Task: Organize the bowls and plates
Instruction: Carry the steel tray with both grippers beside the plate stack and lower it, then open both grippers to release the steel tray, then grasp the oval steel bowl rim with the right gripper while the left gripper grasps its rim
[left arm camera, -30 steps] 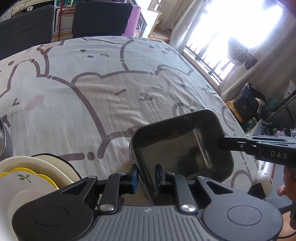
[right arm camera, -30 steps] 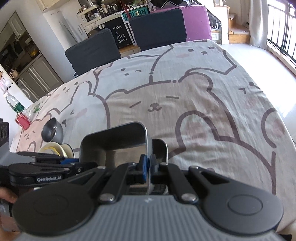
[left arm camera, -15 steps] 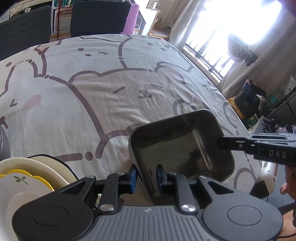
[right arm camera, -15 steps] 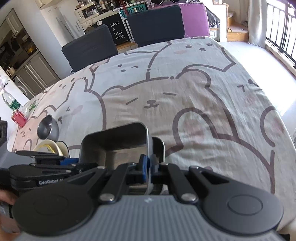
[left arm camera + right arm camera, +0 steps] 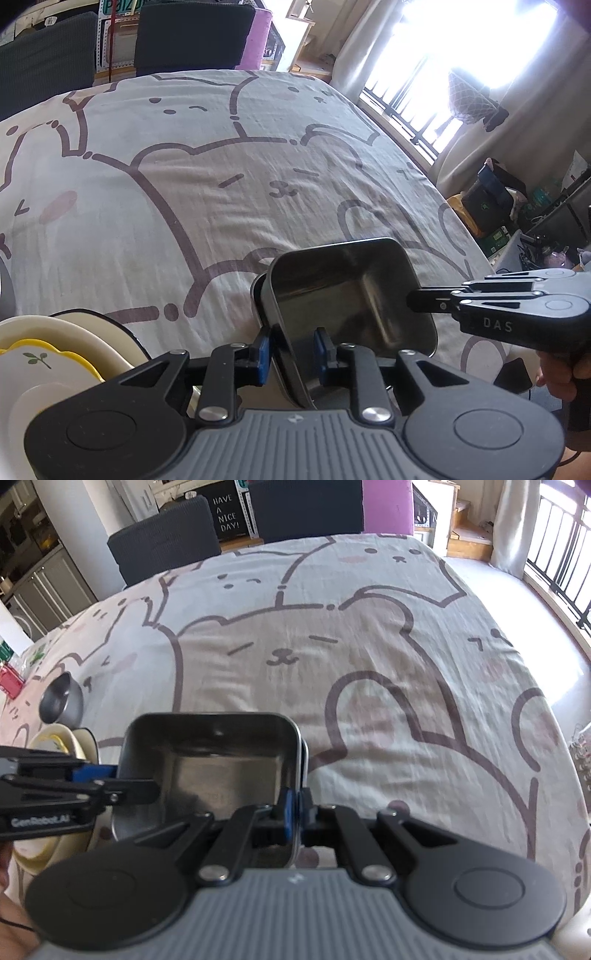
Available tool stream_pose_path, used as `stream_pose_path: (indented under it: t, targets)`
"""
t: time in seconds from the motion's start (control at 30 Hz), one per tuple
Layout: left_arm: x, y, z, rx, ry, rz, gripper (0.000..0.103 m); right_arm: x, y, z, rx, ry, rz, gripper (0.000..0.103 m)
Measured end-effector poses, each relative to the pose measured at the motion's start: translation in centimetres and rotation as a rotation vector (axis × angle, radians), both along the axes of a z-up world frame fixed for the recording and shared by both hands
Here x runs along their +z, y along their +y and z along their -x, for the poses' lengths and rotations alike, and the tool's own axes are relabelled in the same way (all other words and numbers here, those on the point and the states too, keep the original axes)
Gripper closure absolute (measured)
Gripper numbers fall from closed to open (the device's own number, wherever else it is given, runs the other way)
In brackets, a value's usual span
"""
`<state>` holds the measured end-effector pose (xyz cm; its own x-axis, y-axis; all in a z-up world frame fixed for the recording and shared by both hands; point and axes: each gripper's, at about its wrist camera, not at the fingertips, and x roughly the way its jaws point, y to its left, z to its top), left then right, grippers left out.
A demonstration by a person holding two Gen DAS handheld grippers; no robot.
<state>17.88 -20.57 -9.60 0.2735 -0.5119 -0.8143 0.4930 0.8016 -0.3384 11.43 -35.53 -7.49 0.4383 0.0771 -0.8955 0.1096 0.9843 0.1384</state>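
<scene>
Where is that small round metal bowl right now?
In the right wrist view the round metal bowl sits far left on the bear-print tablecloth, just beyond the stack of cream plates.

Strong daylight floods in through the window [image 5: 461,48], blown out to white glare in the left wrist view. The tablecloth [image 5: 332,657] is evenly lit. Fisheye bending curves both views' edges; slight blur softens the right wrist view.
</scene>
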Motion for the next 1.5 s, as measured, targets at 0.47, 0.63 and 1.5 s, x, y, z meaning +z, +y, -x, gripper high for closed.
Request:
stream_pose_path:
  t: [0.47,0.63,1.5]
  targets:
    - [-0.1,0.6,-0.1,-0.003,0.005,-0.001,0.078,-0.6,-0.2,-0.5,0.017,0.018,-0.003,0.098]
    - [-0.2,0.6,-0.1,-0.007,0.013,-0.006,0.078,-0.9,-0.2,-0.7,0.017,0.017,0.006,0.098]
    - [4.5,21.2,-5.2,0.384,-0.22,-0.035,0.004,3.9,14.2,-9.3,0.068,-0.3,-0.182,0.0]
